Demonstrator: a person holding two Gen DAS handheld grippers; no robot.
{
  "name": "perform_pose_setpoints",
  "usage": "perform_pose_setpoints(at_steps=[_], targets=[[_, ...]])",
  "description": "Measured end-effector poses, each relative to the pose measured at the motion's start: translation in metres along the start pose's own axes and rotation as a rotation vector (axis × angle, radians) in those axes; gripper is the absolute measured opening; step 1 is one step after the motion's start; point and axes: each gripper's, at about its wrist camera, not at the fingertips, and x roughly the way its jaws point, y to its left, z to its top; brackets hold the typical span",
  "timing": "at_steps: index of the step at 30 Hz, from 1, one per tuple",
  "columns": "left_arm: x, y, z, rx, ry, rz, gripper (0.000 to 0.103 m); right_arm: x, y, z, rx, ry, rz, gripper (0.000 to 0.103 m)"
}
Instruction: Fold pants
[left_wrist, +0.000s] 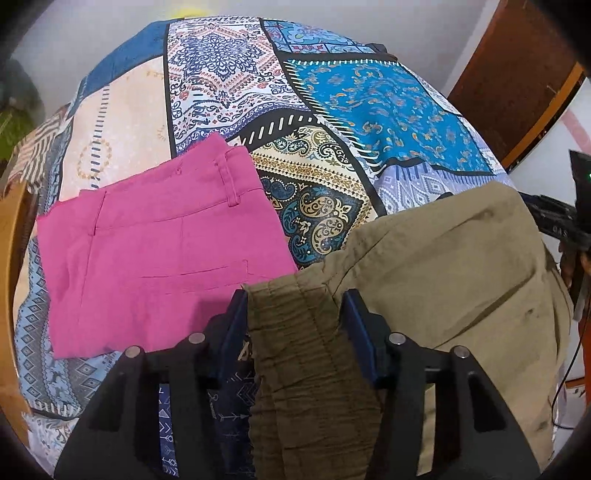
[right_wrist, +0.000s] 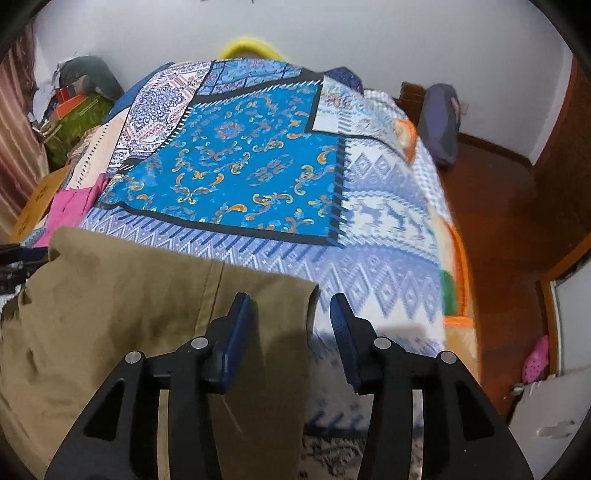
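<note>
Olive-khaki pants lie on a patchwork bedspread at the near edge of the bed. Their gathered elastic waistband runs flat between the fingers of my left gripper, which stands open astride it without squeezing. In the right wrist view the same pants fill the lower left. My right gripper is open: its left finger is over the pants' right edge and its right finger over bare bedspread. A folded pink pair lies to the left of the olive pants.
The bed drops off on the right to a wooden floor, where a purple bag and a pink shoe lie. Clutter is piled at the far left. A brown door stands at the right.
</note>
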Motion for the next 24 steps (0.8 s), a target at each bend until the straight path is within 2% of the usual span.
perform_pose_setpoints(at_steps=[2, 4, 6, 12, 15, 19, 24], targets=[[0.001, 0.001, 0.000, -0.005, 0.000, -0.002, 0.052, 0.008, 0.001, 0.004, -0.007, 0.010, 0.008, 0.041], [0.001, 0.002, 0.000, -0.008, -0.004, 0.000, 0.052, 0.010, 0.005, 0.005, -0.025, 0.008, 0.008, 0.035], [-0.001, 0.001, -0.001, 0.000, -0.012, 0.015, 0.051, 0.010, 0.008, 0.003, -0.038, -0.001, -0.017, 0.013], [-0.032, -0.002, 0.002, 0.023, -0.093, 0.084, 0.049, -0.013, 0.019, 0.002, -0.095, -0.071, -0.103, 0.011], [-0.058, 0.000, 0.006, 0.018, -0.138, 0.103, 0.049, -0.052, 0.021, 0.008, -0.085, -0.169, -0.130, 0.011], [-0.095, -0.006, 0.006, 0.022, -0.199, 0.119, 0.049, -0.105, 0.024, 0.012, -0.045, -0.282, -0.112, 0.010], [-0.146, -0.021, -0.010, 0.042, -0.270, 0.144, 0.049, -0.168, 0.043, -0.002, -0.057, -0.363, -0.106, 0.010]])
